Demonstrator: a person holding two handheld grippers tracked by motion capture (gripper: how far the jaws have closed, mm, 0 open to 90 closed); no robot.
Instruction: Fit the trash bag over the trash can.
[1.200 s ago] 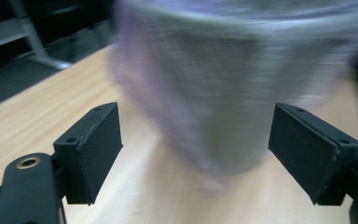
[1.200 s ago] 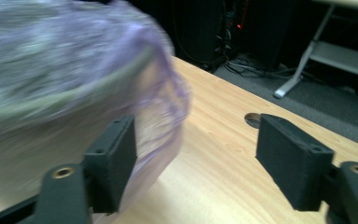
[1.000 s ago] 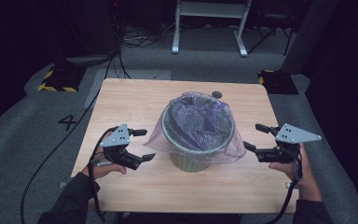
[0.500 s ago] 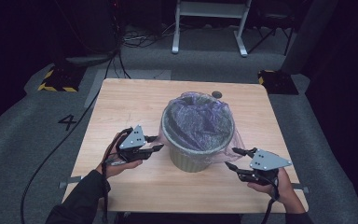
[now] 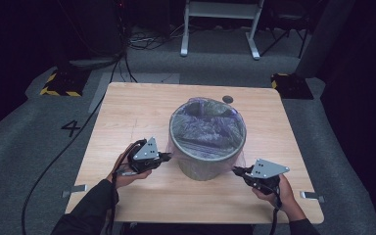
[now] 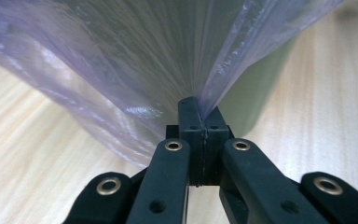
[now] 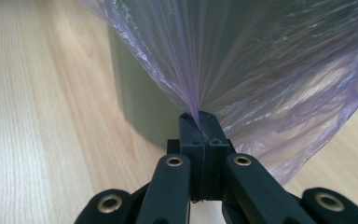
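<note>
Bag work is well along here. On the left, the left gripper point(image 6: 198, 122) has its jaws pressed together on a fold of the purple plastic bag point(image 6: 135, 60), low beside the green bin point(image 5: 207, 166). The bin stands in the middle of the wooden tabletop point(image 5: 127, 112), and the bag already lines it and folds over the rim. On the right, the right gripper point(image 7: 199, 127) pinches the bag's other side the same way. I think the bag's skirt has yet to be pulled down snug around the bin, and then both grippers can let go.
</note>
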